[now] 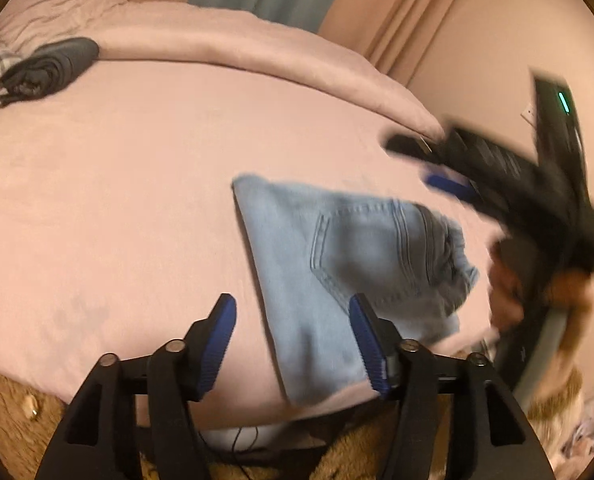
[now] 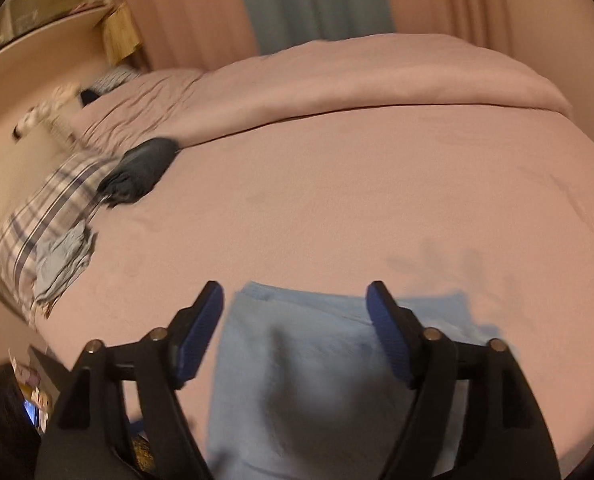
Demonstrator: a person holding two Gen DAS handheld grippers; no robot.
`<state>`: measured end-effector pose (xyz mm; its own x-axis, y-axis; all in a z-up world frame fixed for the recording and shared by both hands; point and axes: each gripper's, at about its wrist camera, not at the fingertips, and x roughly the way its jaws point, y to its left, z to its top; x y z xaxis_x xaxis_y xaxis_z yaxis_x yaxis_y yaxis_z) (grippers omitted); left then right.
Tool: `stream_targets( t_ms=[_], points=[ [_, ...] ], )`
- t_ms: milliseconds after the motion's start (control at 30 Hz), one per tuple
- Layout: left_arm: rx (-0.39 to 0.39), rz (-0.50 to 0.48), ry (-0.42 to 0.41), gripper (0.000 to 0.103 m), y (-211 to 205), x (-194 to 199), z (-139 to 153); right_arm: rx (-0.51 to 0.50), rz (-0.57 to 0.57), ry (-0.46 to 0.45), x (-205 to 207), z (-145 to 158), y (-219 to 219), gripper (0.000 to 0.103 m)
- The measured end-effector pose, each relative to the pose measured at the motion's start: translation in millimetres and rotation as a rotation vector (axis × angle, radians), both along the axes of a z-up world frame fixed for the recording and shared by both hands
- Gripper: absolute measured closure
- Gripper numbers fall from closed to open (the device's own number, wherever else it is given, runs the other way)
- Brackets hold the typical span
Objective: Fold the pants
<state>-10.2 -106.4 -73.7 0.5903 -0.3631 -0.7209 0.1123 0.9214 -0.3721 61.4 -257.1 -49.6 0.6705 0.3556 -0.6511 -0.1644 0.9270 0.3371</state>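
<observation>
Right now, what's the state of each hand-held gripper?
Left hand-held gripper: open, holding nothing, above the jeans.
Right hand-held gripper: open, holding nothing, over the jeans.

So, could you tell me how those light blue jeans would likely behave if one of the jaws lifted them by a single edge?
The light blue jeans would probably droop and unfold, since the bunched waistband looks soft. Being layered denim, they likely feel fairly heavy for their size. On the pink sheet they would probably drag and rumple rather than slide.
</observation>
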Motion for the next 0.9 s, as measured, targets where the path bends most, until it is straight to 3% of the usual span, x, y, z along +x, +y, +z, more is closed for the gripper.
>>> stream_targets(
  t_ms=[133, 367, 567, 667, 733, 900],
  points=[
    [0.001, 0.032, -0.02, 0.028, 1.7, 23.1, 2.3, -0.03, -0.127, 0.024, -17.9, -12.7, -33.7, 0.017],
    [-0.008, 0.042, 0.012, 0.025, -1.7, 41.9, -13.8, -0.061, -0.226, 0.086, -26.9, -34.7, -82.1, 0.015],
    [-0.012, 0.052, 0.06, 0.025, 7.8, 51.0, -21.4, 0.079, -0.191, 0.13, -27.7, -50.0, -100.5, 0.013],
    [-0.048, 0.062, 0.09, 0.023, 8.4, 58.0, -25.6, 0.066, -0.206, 0.146, -31.7, -55.6, -100.3, 0.012],
    [-0.043, 0.075, 0.094, 0.017, 10.1, 59.0, -27.2, 0.064, -0.216, 0.161, -31.2, -58.2, -102.9, 0.012],
    [-0.048, 0.111, 0.116, 0.015, 20.7, 59.1, -32.4, 0.082, -0.211, 0.188, -32.3, -68.7, -110.5, 0.006]
  ],
)
